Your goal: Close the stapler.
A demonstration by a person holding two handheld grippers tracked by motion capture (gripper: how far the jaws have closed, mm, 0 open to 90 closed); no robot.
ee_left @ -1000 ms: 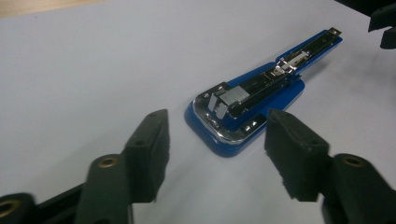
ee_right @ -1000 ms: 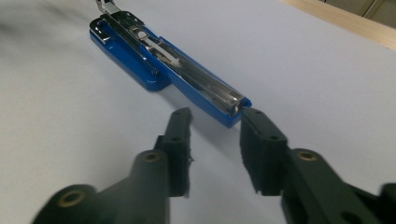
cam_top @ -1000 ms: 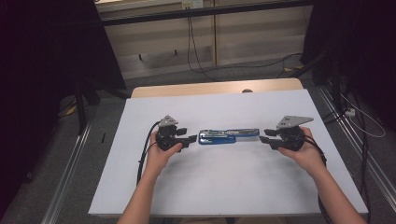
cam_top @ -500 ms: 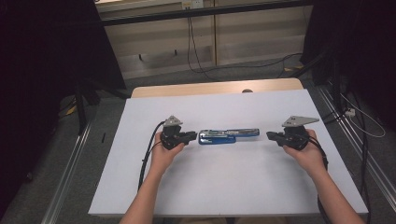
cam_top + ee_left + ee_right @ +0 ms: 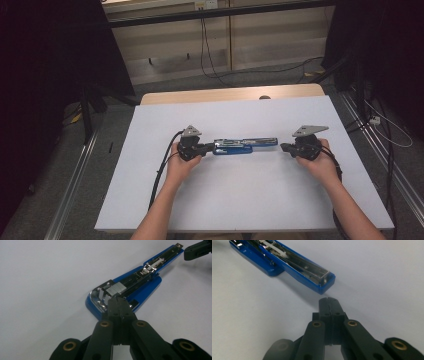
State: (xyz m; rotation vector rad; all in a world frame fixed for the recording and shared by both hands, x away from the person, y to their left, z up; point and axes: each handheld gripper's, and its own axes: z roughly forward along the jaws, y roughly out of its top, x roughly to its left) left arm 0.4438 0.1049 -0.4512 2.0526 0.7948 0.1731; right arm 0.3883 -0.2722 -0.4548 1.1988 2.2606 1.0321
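White table [image 5: 240, 200] carries a blue stapler [image 5: 245, 146], swung open flat, lying crosswise mid-table between both tools. High view gives the layout but not the jaw detail. Left gripper [image 5: 117, 300]: jaws closed together, tips touching the stapler's chrome hinge end; whether they pinch anything, can't tell. Right gripper [image 5: 329, 300]: jaws also closed, empty, just short of the stapler's open magazine end, not touching. Left gripper view also catches the right gripper's tip beside the far end.
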